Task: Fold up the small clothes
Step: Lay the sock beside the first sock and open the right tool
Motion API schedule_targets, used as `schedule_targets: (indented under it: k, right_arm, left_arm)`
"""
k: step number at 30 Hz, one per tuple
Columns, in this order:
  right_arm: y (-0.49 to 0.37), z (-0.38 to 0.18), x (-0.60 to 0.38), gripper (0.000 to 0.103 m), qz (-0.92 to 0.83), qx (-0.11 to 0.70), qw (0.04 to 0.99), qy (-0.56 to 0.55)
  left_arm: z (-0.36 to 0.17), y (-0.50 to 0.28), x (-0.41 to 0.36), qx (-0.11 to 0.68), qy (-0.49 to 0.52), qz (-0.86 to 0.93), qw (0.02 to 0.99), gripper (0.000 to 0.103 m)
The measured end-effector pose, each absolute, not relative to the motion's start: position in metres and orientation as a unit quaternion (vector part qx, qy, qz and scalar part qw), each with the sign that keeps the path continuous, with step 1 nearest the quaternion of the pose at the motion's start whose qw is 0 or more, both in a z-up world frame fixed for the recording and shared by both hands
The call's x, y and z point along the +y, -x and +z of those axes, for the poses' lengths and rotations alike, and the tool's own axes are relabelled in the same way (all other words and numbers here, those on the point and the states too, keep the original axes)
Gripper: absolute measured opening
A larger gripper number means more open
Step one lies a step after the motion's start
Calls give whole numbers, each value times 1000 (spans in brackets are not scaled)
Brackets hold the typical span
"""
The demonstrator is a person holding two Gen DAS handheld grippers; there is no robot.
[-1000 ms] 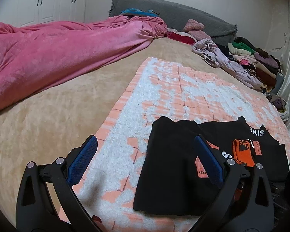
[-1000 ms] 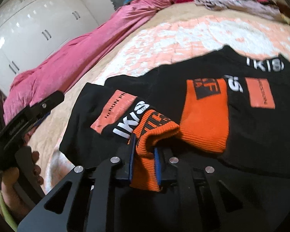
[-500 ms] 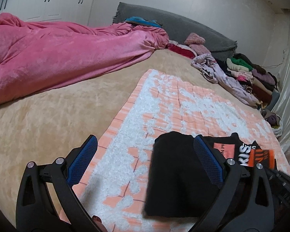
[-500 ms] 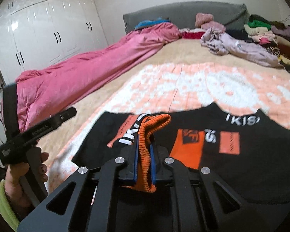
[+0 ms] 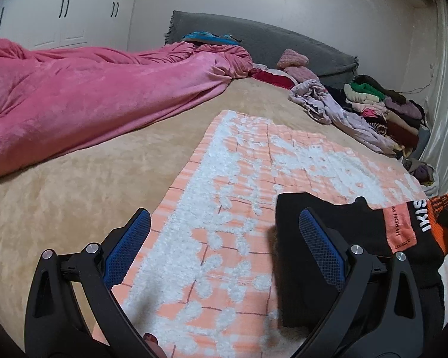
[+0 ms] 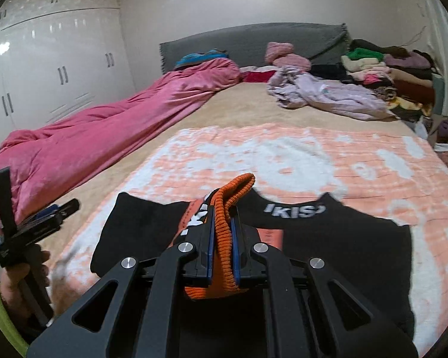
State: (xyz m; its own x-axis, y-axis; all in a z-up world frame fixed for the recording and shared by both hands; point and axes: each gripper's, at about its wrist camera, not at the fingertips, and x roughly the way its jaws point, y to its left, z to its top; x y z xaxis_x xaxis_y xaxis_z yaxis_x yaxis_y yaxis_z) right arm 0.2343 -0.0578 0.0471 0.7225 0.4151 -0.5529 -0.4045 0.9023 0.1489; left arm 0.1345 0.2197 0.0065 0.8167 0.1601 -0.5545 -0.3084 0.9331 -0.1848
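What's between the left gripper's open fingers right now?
Only bare orange-and-white fuzzy blanket, in the left wrist view. The black sweater with orange patches lies behind the left gripper's right finger.

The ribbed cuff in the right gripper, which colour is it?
Orange: the ribbed cuff shows best in the right wrist view, clamped in the right gripper.

A sweater [image 6: 328, 238] lies at the near edge of a quilted mat [image 6: 283, 155] spread on the bed [image 6: 248, 107], with a rumpled duvet [image 6: 104, 131] at ten o'clock, a headboard [image 6: 248, 41] at twelve behind it, and a heap of clothes [image 6: 388, 74] at two.
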Motion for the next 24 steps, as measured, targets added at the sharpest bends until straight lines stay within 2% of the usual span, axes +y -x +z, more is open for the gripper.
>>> schedule_targets:
  k: [6, 16, 24]
  right_arm:
    - [-239, 42, -95, 8, 172, 302, 938, -1]
    - [-240, 30, -137, 8, 131, 305, 943, -12]
    - [-250, 20, -144, 8, 121, 312, 942, -6]
  left_arm:
    - [4, -138, 205, 285, 122, 105, 945, 93]
    - [-4, -147, 129, 296, 1, 47, 954, 93]
    - [-7, -156, 90, 298, 15, 3, 954, 93]
